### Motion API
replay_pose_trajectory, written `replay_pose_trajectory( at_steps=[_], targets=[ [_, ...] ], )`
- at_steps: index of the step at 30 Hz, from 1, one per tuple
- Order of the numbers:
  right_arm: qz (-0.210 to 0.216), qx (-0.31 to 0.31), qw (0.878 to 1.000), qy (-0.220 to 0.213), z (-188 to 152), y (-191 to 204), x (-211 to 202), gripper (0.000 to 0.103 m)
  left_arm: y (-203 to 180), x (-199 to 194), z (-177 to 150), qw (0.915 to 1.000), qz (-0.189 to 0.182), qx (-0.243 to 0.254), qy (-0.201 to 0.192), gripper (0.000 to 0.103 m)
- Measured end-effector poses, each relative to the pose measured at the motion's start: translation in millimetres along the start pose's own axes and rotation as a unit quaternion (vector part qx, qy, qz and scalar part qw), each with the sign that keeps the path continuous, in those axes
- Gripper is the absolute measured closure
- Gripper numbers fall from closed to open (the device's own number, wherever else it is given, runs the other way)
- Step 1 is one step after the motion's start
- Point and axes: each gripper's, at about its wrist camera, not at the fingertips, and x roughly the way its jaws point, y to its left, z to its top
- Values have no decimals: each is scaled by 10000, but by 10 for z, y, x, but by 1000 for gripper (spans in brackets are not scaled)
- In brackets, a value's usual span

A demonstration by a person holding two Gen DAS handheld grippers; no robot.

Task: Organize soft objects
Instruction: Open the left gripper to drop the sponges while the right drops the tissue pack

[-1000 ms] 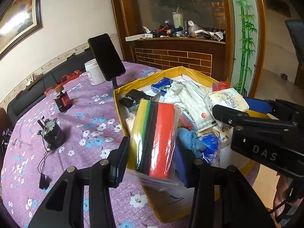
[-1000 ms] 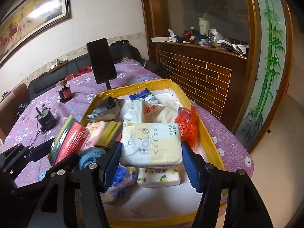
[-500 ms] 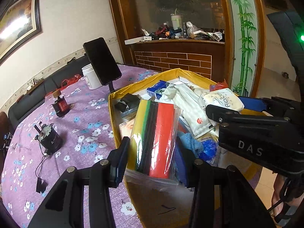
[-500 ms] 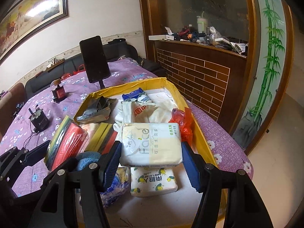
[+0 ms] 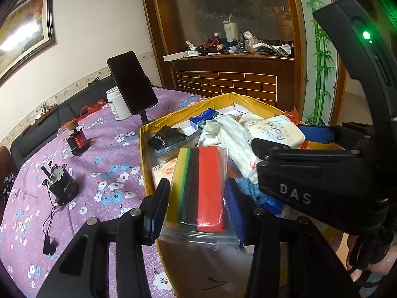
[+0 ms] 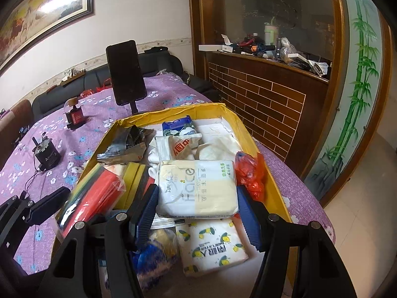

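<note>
My left gripper is shut on a clear bag of yellow, black and red sponges, held over the near left part of a yellow box. My right gripper is shut on a white and cream "Face" tissue pack, held above the box's middle. In the right wrist view the sponge bag and one left finger show at lower left. The box holds a lemon-print tissue pack, a blue cloth, a red plastic bag, a blue wipes pack and white cloths.
The box sits on a purple flowered tablecloth. A phone on a stand, a white jar, a red servo and a black motor with a cable stand to the left. A cluttered brick counter rises behind.
Both views have slid slightly, so the box sits nearer and lower in frame. The sponge bag and the tissue pack stay gripped as before.
</note>
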Motion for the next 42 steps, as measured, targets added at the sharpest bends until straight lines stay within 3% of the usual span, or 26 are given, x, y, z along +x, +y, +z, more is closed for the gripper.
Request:
replay_pose_trajectory(
  at_steps=[13, 42],
  targets=[
    [-121, -152, 9998, 39, -4, 72, 97, 36, 26, 60, -15, 9999, -90, -73, -8, 50],
    [-196, -135, 9997, 57, -20, 76, 102, 35, 40, 69, -22, 9999, -80, -106, -7, 46]
  ],
)
